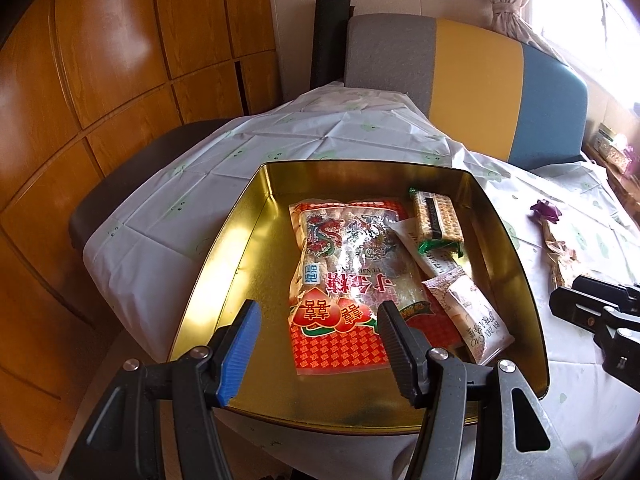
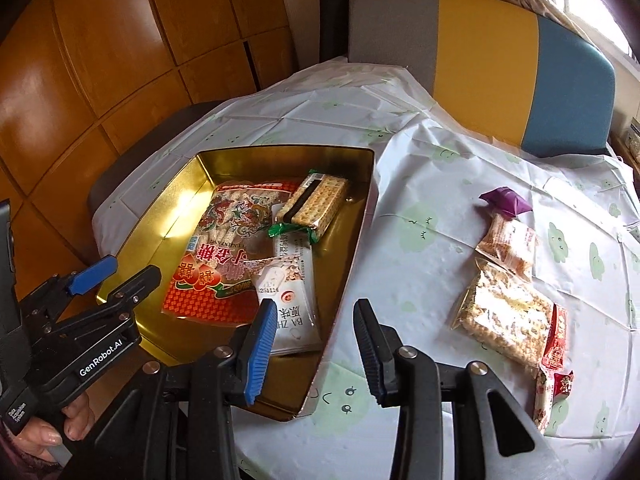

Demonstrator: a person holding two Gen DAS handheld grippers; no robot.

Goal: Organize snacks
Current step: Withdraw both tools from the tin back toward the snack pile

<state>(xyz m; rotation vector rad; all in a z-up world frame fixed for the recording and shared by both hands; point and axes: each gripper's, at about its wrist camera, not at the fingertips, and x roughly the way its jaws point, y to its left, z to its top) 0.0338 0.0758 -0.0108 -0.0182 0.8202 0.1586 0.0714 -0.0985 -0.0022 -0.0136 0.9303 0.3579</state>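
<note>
Both our jaws stand apart, nothing held: left gripper (image 1: 318, 330) over the gold tin (image 1: 240, 248), right gripper (image 2: 316, 338) straddling its near right wall. Tin holds the red candy bag (image 2: 224, 256), crackers (image 2: 316, 200), white packets. Between picks, we judge. Next: reach right over open desk (image 2: 420, 240) to the loose snacks (image 2: 504, 312); purple candy (image 2: 506, 202) farthest.
</note>
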